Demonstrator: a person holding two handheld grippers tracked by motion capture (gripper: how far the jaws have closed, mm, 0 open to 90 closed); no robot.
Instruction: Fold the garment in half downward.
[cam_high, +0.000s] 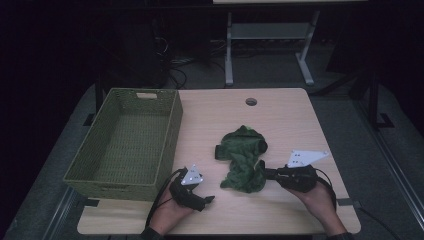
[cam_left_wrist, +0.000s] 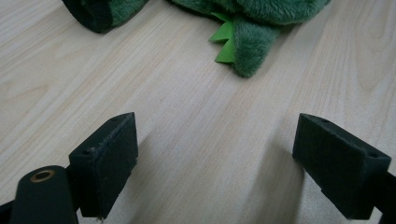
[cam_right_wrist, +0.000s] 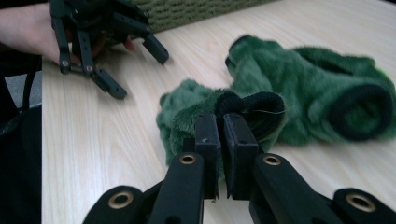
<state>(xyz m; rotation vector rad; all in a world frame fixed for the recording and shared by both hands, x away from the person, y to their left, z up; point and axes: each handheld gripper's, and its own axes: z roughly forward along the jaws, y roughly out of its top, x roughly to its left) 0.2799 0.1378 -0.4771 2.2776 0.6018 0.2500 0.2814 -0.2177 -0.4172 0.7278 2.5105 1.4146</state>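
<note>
A fuzzy green garment lies crumpled near the middle of the wooden table. It has black cuffs and a small bright green trim. A woven green basket sits on the table at about nine o'clock from the garment, a little way apart from it.

The right gripper is at about four o'clock from the garment's middle, right at its edge. In the right gripper view its two black jaws are squeezed almost together on a black cuff of the garment, so it has hold of the cloth there. The person's right hand holds it from behind.

The left gripper is at about seven o'clock from the garment, near the basket's front corner. Its jaws stand wide apart with nothing between them, just bare table. In the left gripper view the garment's edge lies ahead of the jaws, not touching them.
</note>
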